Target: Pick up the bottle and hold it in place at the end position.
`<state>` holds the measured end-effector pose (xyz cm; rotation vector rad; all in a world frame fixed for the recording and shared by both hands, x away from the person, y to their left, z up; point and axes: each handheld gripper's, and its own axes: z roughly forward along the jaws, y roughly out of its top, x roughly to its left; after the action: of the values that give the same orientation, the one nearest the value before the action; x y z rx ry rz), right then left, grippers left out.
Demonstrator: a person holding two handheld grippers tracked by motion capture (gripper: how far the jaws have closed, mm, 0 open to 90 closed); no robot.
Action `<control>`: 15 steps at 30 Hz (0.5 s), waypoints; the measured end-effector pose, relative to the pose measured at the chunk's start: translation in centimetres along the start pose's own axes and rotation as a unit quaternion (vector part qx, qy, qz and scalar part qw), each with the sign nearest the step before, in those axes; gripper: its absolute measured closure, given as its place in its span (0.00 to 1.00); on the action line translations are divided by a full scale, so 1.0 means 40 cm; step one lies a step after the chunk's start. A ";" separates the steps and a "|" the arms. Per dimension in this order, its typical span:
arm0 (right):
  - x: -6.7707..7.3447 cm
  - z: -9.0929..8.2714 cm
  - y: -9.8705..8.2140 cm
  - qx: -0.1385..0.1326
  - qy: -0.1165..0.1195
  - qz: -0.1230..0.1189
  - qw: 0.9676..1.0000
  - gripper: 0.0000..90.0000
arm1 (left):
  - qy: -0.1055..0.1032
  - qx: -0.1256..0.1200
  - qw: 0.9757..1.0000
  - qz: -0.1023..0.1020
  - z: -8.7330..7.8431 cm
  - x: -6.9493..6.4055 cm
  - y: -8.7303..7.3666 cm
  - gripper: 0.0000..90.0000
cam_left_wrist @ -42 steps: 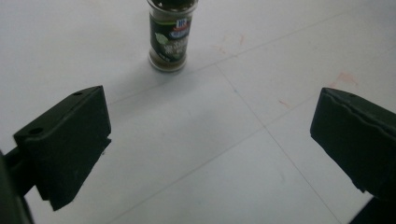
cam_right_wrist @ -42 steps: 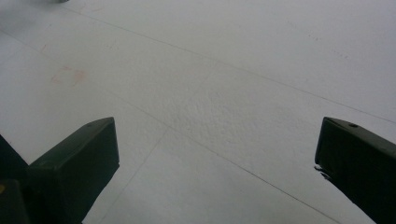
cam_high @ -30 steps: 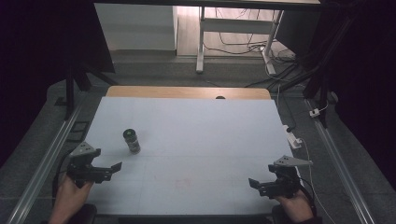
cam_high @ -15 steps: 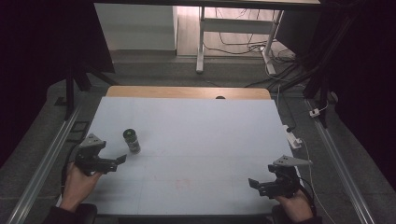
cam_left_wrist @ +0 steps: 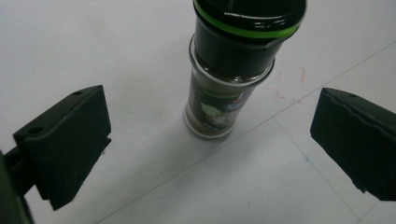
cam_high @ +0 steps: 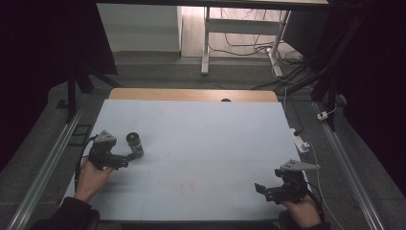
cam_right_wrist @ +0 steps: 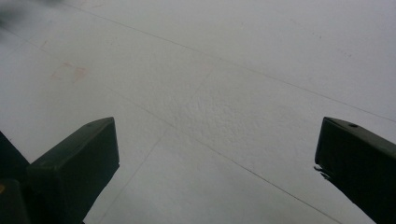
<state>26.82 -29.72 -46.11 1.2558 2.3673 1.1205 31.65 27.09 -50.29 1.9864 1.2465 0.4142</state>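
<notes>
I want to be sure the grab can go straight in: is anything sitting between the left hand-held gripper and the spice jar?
Nothing visible does. In the left gripper view the spice jar stands upright on bare white table, just ahead of the open jaws of the left hand-held gripper, with only tabletop between them.

place: lab / recording rig
table (cam_high: 201, 143): bare white top, centre of frame
rails (cam_high: 43, 167): metal tracks at both sides
cables (cam_high: 249, 43): loose on floor, top centre
surround: dark, black curtains at upper corners

Left claw (cam_high: 125, 161) and right claw (cam_high: 262, 190) both gape wide.
</notes>
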 end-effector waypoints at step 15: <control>0.000 0.000 0.000 -0.001 0.001 -0.001 1.000 0.00 | -0.006 0.035 0.999 0.037 0.079 0.005 0.024 0.03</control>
<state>26.80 -29.73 -46.11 1.2517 2.3688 1.1231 34.29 25.69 -51.72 2.0963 1.1971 0.3998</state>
